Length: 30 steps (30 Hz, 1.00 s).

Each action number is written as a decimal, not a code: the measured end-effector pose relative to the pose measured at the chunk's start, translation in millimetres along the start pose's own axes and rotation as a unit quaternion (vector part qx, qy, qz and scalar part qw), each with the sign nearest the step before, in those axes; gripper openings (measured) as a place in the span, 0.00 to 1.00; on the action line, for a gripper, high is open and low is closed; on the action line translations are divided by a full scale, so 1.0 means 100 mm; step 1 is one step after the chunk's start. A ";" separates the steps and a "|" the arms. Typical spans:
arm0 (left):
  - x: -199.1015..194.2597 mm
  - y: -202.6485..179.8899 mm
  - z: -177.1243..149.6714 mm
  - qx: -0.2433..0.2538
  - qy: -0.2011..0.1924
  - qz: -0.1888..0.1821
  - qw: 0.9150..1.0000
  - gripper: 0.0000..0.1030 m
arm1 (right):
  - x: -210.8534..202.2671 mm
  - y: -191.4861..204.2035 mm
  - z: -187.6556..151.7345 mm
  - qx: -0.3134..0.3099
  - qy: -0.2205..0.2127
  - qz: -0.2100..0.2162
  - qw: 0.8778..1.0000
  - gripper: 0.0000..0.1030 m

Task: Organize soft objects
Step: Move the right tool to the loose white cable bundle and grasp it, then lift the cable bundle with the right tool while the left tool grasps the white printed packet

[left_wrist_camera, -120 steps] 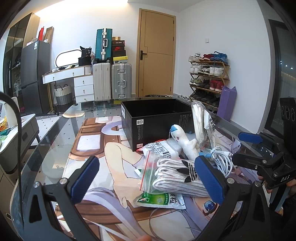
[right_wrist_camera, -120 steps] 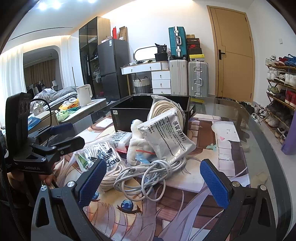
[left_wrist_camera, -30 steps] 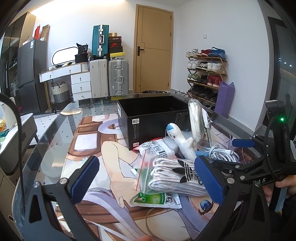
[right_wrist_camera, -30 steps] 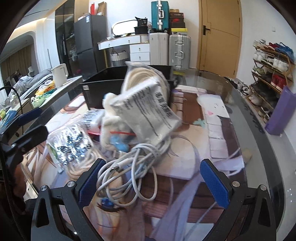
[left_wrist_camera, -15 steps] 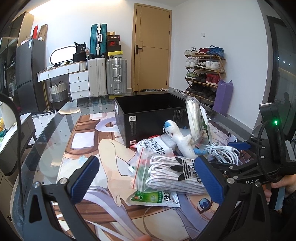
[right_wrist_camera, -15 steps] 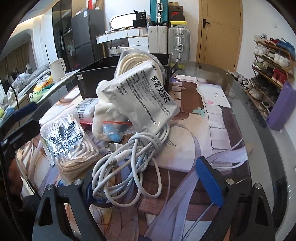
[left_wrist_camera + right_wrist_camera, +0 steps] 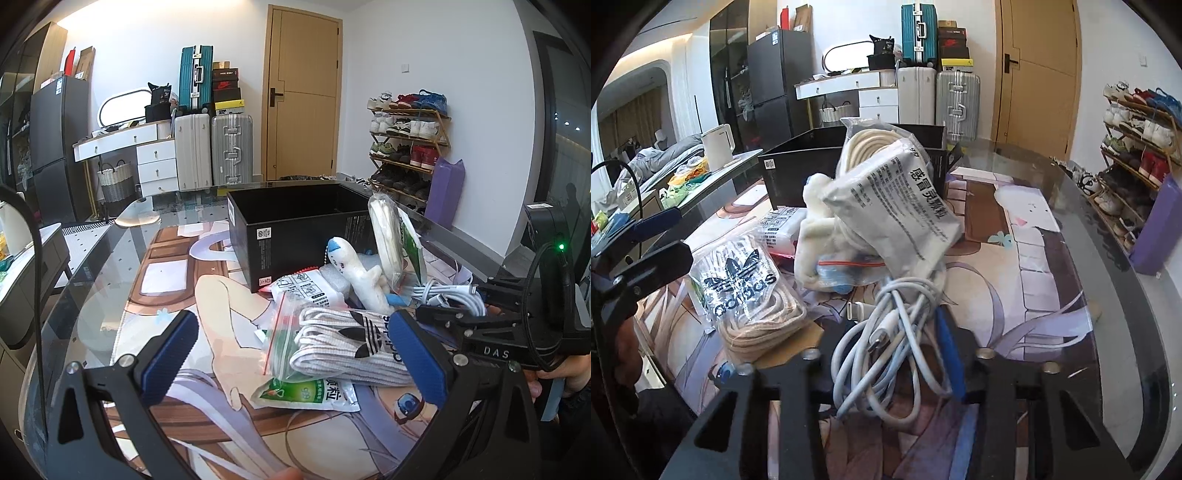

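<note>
I am working over a glass table (image 7: 110,266) with a printed mat under the glass; its curved rim runs along my far left and far right, and the left half of the top lies bare as free room. My left gripper (image 7: 291,354) hovers with its jaws spread wide and nothing between them. Ahead of it a zip bag of white socks (image 7: 347,343) lies on a green sachet (image 7: 310,393), touching it. Behind them the black box (image 7: 295,225) stands open-topped, with a small plush toy (image 7: 364,275) leaning just in front of it. To the right, my right gripper (image 7: 886,332) is closing on the coiled white cable (image 7: 886,343), whose loops sit between the jaws with the blue pad against them. A grey medicine pouch (image 7: 897,206) leans over the cable. Right of the pile the table is bare up to its rim.
</note>
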<state>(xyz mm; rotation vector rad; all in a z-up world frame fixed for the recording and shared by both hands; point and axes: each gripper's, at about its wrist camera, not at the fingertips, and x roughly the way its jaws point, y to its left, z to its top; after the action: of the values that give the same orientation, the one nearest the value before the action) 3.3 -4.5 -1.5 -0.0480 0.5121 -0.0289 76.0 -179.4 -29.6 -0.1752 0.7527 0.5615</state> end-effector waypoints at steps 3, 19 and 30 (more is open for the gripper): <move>0.01 -0.01 -0.01 0.001 0.001 0.000 1.000 1.00 | -0.04 -0.03 0.00 0.006 -0.008 0.009 1.000 0.31; 0.04 -0.04 -0.02 0.007 0.015 -0.022 1.000 1.00 | -0.38 -0.04 0.08 0.010 -0.075 0.018 0.997 0.31; 0.06 -0.34 -0.02 0.044 0.031 -0.053 0.997 1.00 | -0.37 -0.04 0.06 0.008 -0.068 0.013 0.998 0.31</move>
<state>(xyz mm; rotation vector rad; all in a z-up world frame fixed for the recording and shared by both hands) 6.9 -38.2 -4.5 0.0116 0.5700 -0.1575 60.1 -196.6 0.6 -0.1106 0.6286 0.5865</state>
